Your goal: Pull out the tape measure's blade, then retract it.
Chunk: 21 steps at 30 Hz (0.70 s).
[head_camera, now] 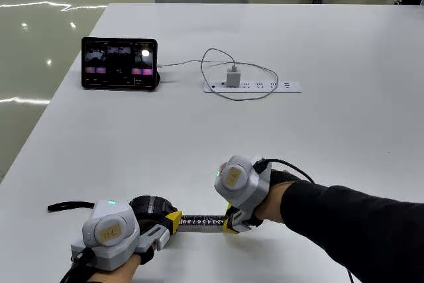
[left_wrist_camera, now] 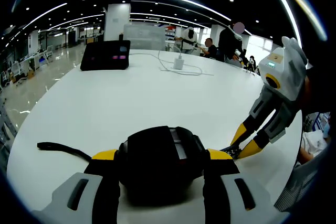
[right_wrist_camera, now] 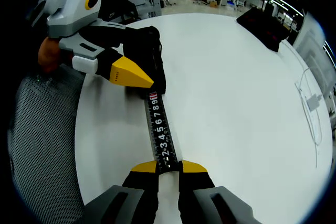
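With the left gripper [left_wrist_camera: 163, 156] we hold the fingers closed around the black tape measure [head_camera: 151, 207], at six o'clock on the white surface [head_camera: 298, 137]. At its three o'clock, our right gripper [right_wrist_camera: 169, 167] has its fingers pinched on the tip of the short drawn-out blade [right_wrist_camera: 157, 124].

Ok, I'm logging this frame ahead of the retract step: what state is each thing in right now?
Tape measure case: on the table, gripped.
Blade: pulled out a short way.
Left tool: shut on the case.
Right tool: shut on the blade's end.
Tablet: screen lit.
Charger: plugged into the power strip.
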Motion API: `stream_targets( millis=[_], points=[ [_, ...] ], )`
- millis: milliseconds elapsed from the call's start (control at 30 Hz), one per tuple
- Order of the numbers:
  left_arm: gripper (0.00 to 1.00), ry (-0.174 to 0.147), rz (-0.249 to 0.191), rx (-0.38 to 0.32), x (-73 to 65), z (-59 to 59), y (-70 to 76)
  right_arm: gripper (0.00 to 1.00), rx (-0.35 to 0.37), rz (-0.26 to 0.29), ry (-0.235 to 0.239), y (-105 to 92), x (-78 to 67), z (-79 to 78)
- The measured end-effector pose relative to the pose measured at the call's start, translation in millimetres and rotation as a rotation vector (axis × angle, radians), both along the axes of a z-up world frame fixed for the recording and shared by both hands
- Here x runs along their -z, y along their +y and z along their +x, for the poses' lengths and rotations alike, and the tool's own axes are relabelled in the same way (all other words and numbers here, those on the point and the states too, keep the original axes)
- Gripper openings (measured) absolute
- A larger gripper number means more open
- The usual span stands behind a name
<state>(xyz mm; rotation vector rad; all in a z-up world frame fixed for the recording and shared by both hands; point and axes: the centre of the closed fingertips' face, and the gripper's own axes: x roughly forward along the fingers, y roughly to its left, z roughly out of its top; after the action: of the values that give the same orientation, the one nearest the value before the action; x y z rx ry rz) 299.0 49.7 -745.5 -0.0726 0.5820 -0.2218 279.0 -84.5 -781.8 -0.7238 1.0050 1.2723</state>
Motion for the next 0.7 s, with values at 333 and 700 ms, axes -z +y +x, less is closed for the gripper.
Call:
stream_targets(
  millis=[333, 700],
  points=[
    [0.60, -0.001, -0.002, -0.001, 0.2, 0.2, 0.2, 0.10, 0.002, 0.028, -0.012, 4.1, -0.2, -0.6],
    [0.60, -0.001, -0.004, 0.000, -0.2, 0.3, -0.2, 0.10, 0.003, 0.038, -0.020, 8.2, -0.2, -1.3]
  ],
)
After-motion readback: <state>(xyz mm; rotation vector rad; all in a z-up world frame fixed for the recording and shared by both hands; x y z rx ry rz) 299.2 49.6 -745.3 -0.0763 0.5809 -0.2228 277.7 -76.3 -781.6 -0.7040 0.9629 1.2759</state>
